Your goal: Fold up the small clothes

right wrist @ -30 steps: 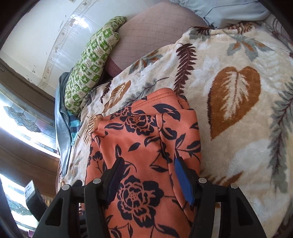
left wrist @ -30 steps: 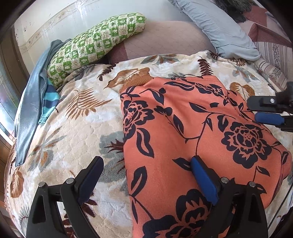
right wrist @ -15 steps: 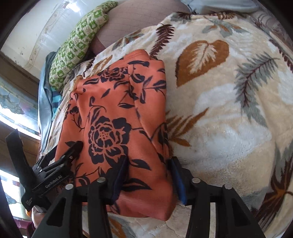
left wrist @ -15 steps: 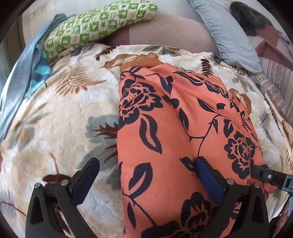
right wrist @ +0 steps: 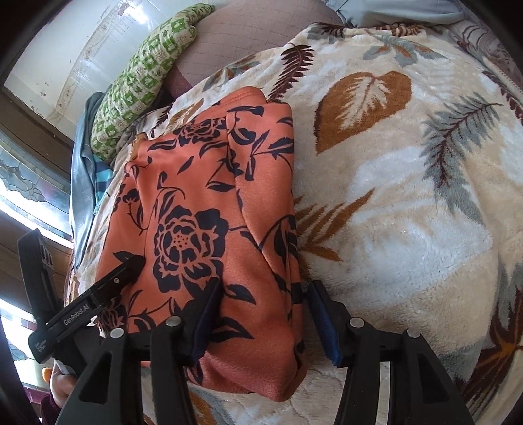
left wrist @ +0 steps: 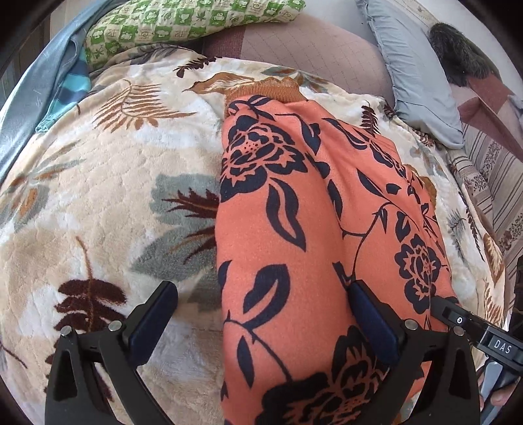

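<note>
Orange floral garment [left wrist: 294,261] on blanket [left wrist: 98,196]: soft, light, floppy. Grab the 6 o'clock hem corners. Left tool [left wrist: 261,310] wide apart; right tool [right wrist: 264,310] half-apart, straddling hem, not clamped.

The folded garment [left wrist: 294,229] lies on the blanket [left wrist: 108,196], with a pillow [left wrist: 183,23] behind it

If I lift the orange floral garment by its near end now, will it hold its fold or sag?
Likely sag: the orange floral garment lies in soft rounded rolls, so it looks floppy. Its fleecy surface probably grips the plush leaf-print blanket, so it may drag rather than slide. The right gripper straddles only one edge; the layers could separate.
</note>
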### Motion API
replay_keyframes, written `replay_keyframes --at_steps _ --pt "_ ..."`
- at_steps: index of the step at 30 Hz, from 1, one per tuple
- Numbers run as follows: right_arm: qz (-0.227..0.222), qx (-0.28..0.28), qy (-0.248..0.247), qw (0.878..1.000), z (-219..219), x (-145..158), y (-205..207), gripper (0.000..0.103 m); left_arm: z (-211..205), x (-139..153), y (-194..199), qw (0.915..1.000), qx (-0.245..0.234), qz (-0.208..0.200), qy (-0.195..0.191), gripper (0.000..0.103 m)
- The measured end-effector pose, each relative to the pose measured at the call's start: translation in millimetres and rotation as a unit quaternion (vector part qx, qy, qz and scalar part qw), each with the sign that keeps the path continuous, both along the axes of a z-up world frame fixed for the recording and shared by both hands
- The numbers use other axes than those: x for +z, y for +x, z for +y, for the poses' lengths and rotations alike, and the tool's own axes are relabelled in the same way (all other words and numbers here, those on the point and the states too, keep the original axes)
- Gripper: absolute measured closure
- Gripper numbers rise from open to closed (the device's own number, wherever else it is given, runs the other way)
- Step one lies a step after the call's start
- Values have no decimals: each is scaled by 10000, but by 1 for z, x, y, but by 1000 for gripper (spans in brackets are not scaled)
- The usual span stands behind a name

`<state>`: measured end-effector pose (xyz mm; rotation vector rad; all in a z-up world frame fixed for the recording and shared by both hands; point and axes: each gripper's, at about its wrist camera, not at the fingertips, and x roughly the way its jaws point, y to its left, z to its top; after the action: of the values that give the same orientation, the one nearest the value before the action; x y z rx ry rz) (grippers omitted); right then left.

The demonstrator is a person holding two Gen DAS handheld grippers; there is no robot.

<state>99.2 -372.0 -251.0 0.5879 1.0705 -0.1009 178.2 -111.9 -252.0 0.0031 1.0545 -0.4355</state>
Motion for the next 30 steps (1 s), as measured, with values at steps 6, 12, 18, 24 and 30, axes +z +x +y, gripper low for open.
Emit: replay_keyframes --at_steps 6,12,18,24,30 --pt "-542 -129 -440 9975 2 33 -5 46 2 35 -26 9904 28 -1119 814 0" --pt "-1329 215 -665 9887 22 64 -15 46 14 39 -39 9863 354 -1204 1068 0" --pt "-547 812 -1125 9888 61 39 -13 46 5 11 -51 9887 251 -770 1260 0" --pt "-316 1066 -1771 9779 75 28 -8 45 5 5 -45 9911 90 -606 1185 0" --pt "-330 1079 -1680 9793 74 29 -7 42 27 33 -20 9980 439 -286 350 0"
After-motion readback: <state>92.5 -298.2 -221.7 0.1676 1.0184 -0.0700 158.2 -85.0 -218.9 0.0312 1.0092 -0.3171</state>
